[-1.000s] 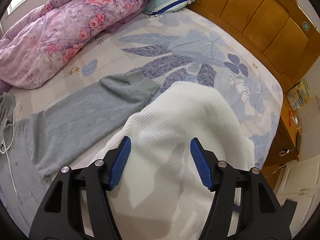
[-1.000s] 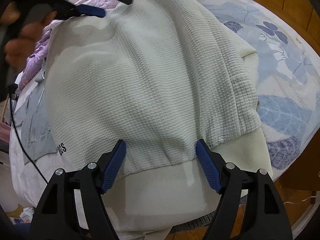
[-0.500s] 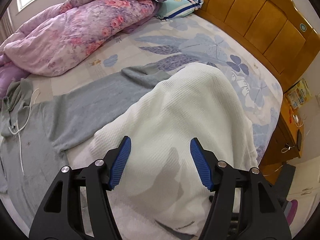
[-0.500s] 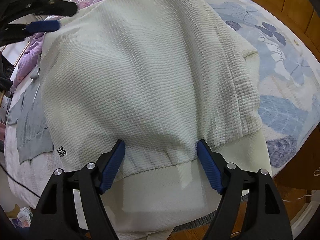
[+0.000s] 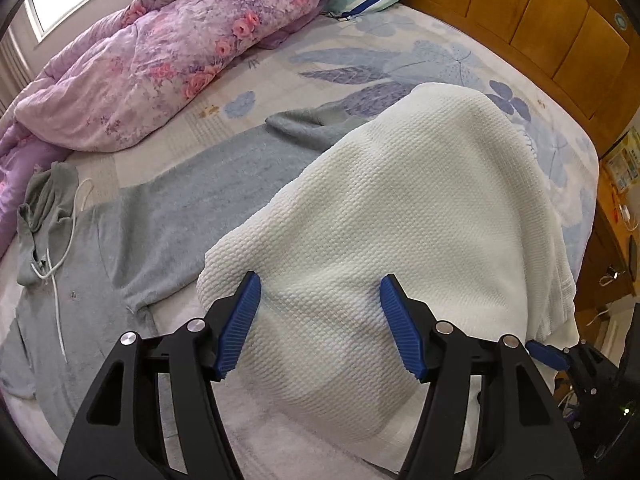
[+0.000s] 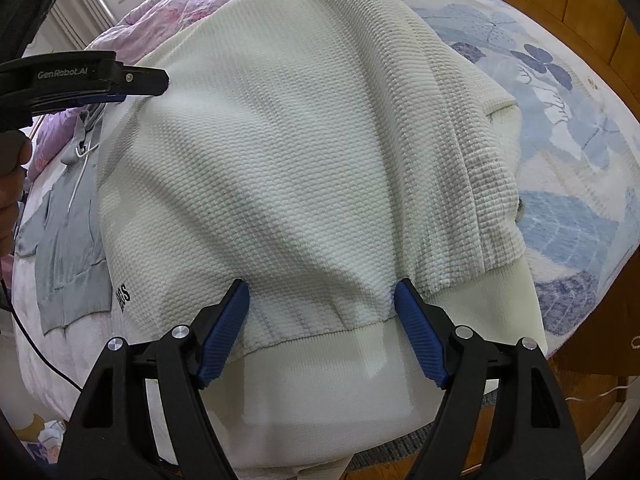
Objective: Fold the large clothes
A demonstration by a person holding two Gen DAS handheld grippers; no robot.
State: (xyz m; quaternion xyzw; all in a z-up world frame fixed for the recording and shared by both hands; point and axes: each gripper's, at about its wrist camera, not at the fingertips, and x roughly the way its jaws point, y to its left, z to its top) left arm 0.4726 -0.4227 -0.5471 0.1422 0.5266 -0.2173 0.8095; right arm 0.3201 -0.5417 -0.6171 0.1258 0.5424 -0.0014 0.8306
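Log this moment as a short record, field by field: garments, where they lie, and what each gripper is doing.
surface: bed with leaf-print sheet
main garment: white sweater, spread over the bed's near edge
hem: ribbed band hangs nearest the right gripper
second garment: grey hoodie, flat beside and partly under the sweater
bedding: pink floral quilt bunched at the far side
left gripper: jaws open above the sweater, holding nothing
right gripper: jaws open at the hem, holding nothing

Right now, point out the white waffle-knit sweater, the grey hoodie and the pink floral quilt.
white waffle-knit sweater [image 6: 320,152]: right wrist view, middle of the body.
grey hoodie [image 5: 168,232]: left wrist view, on its outstretched sleeve.
pink floral quilt [image 5: 160,60]: left wrist view, on its bunched top.
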